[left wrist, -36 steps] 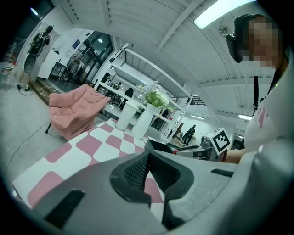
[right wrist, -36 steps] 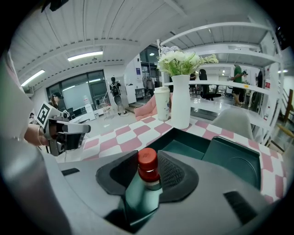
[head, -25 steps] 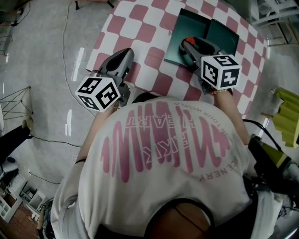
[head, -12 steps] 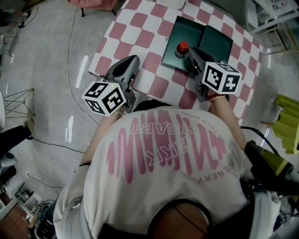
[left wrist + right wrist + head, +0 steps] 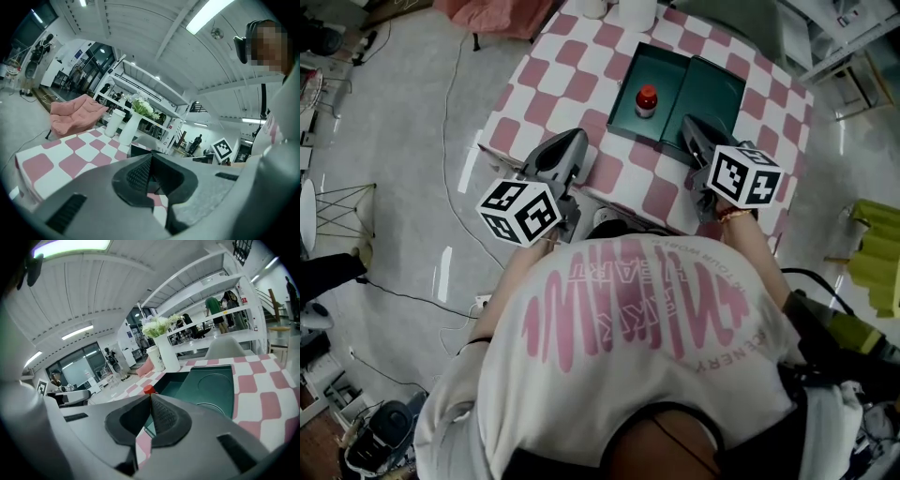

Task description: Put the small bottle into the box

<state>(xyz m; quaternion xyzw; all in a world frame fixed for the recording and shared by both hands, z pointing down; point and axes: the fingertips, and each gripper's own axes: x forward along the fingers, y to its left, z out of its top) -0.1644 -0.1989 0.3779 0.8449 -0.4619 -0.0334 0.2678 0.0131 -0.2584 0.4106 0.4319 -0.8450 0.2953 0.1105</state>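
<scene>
The small bottle (image 5: pixel 647 99) with a red cap stands upright in the left half of the open dark green box (image 5: pixel 712 94) on the checkered table. Its cap (image 5: pixel 148 389) peeks over my jaws in the right gripper view, with the box (image 5: pixel 211 390) beyond. My right gripper (image 5: pixel 689 125) sits at the box's near edge, apart from the bottle. Its jaws have just been closing and now meet with nothing between them (image 5: pixel 151 397). My left gripper (image 5: pixel 572 141) hovers over the table's near left part, shut and empty (image 5: pixel 151 157).
A white vase (image 5: pixel 637 11) with flowers and a white cup (image 5: pixel 592 7) stand at the table's far edge. A pink cushion (image 5: pixel 487 14) lies on the floor beyond the table, and cables run across the floor at left. The table's near edge lies just under both grippers.
The right gripper has let go of the bottle, drawn back from the box and shut. The bottle now stands free in the box. The left gripper has also pulled back.
</scene>
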